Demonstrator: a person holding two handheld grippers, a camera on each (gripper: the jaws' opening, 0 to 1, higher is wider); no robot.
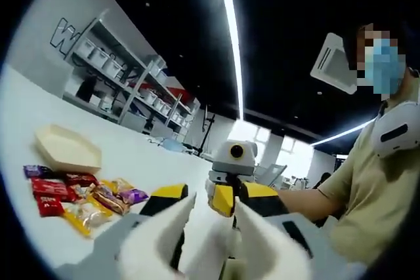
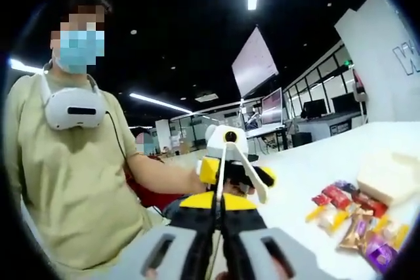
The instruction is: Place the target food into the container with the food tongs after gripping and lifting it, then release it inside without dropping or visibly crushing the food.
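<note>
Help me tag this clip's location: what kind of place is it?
Likely an open office or lab: a ceiling light strip, storage shelves, desks with monitors, and a white table with wrapped snacks and a container.

White table (image 1: 26, 129); shelving rack (image 1: 125, 77) against wall; ceiling light strips (image 1: 231, 31); person in beige shirt (image 2: 65, 175); monitors (image 2: 315, 106).

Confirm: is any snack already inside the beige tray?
No. In the left gripper view the beige tray looks bare inside, and the wrapped snacks lie on the white table beside it.
</note>
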